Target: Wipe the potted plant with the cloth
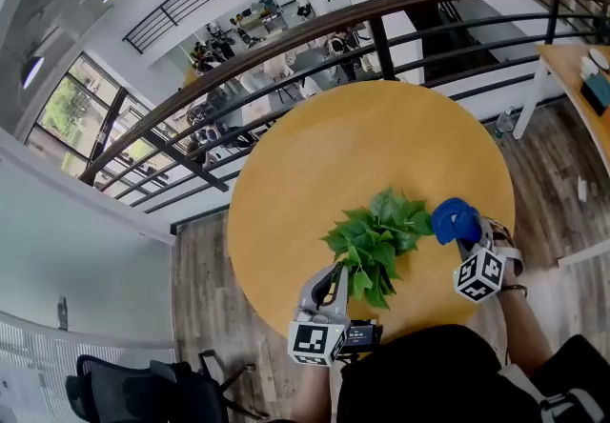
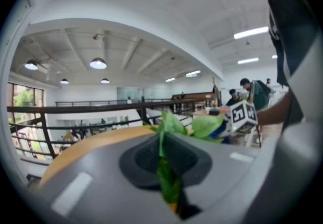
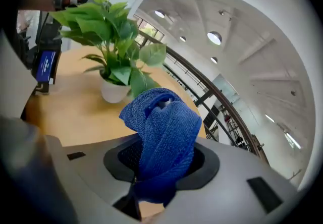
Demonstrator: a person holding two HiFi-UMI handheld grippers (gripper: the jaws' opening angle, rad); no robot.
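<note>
A small potted plant (image 1: 379, 238) with broad green leaves stands near the front edge of the round wooden table (image 1: 343, 145); its white pot (image 3: 114, 92) shows in the right gripper view. My left gripper (image 1: 341, 280) is shut on a leaf (image 2: 165, 167) at the plant's near left side. My right gripper (image 1: 469, 238) is shut on a bunched blue cloth (image 3: 162, 132), held just right of the plant and apart from its leaves (image 3: 108, 26). The cloth (image 1: 455, 219) hides the right jaws in the head view.
A dark metal railing (image 1: 315, 30) curves behind the table, with a lower floor beyond it. A black office chair (image 1: 133, 392) stands at the lower left. Another wooden table (image 1: 583, 78) is at the far right.
</note>
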